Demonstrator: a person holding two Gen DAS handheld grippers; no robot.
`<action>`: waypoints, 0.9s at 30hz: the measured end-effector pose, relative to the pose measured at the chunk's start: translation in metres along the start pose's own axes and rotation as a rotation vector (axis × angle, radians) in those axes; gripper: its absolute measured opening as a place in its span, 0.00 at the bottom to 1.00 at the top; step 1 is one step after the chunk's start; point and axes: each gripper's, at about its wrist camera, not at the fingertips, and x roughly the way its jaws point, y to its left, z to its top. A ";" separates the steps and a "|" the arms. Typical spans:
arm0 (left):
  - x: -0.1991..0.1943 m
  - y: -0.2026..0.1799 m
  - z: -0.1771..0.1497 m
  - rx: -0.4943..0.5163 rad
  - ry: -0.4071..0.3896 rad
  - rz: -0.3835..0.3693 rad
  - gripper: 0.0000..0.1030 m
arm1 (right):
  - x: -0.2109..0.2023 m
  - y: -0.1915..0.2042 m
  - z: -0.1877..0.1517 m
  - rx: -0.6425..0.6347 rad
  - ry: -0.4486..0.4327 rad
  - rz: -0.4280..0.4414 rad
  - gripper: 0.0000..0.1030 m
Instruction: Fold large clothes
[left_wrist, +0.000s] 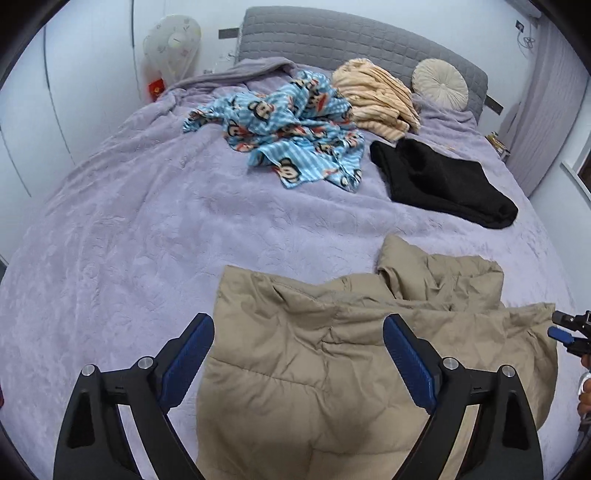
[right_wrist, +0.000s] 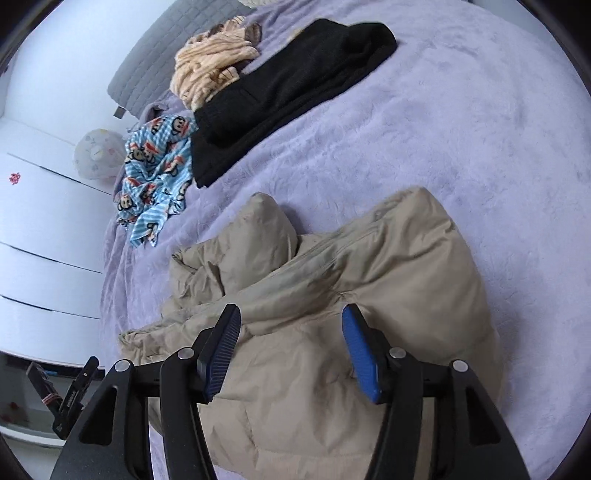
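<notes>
Left wrist view: the left gripper (left_wrist: 298, 334) hangs over the near edge of a tan puffer jacket (left_wrist: 332, 369), its two blue-padded fingers (left_wrist: 190, 356) spread wide. The jacket lies beneath the gap between them, and the pads do not press on it. The jacket sits crumpled on the near part of a bed covered by a lilac blanket (left_wrist: 129, 240), with a bunched sleeve or collar rising at its far right. At the right edge of this view, part of the right gripper (left_wrist: 569, 332) shows just beside the jacket's right end.

Further up the bed, a blue cartoon-print garment (left_wrist: 295, 129) lies in a heap near the middle. A folded black garment (left_wrist: 443, 184) lies to its right, and a cream striped garment (left_wrist: 376, 98) sits beyond both, near the grey headboard (left_wrist: 351, 37). A round cushion (left_wrist: 439, 84) leans on the headboard at the far right.

Right wrist view: the right gripper (right_wrist: 291, 347) is partly spread above the jacket (right_wrist: 314, 369), its pads clear of the fabric, holding nothing. A white cabinet (right_wrist: 44, 221) stands along the left side of the bed.
</notes>
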 end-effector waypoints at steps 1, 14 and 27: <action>0.009 -0.005 -0.001 0.021 0.031 -0.027 0.69 | -0.001 0.006 -0.006 -0.033 0.008 0.005 0.43; 0.142 -0.027 -0.001 0.061 0.141 0.098 0.52 | 0.095 0.001 -0.005 -0.175 0.074 -0.160 0.01; 0.128 0.004 0.012 0.070 0.038 0.237 0.52 | 0.063 -0.028 0.029 -0.135 -0.051 -0.345 0.00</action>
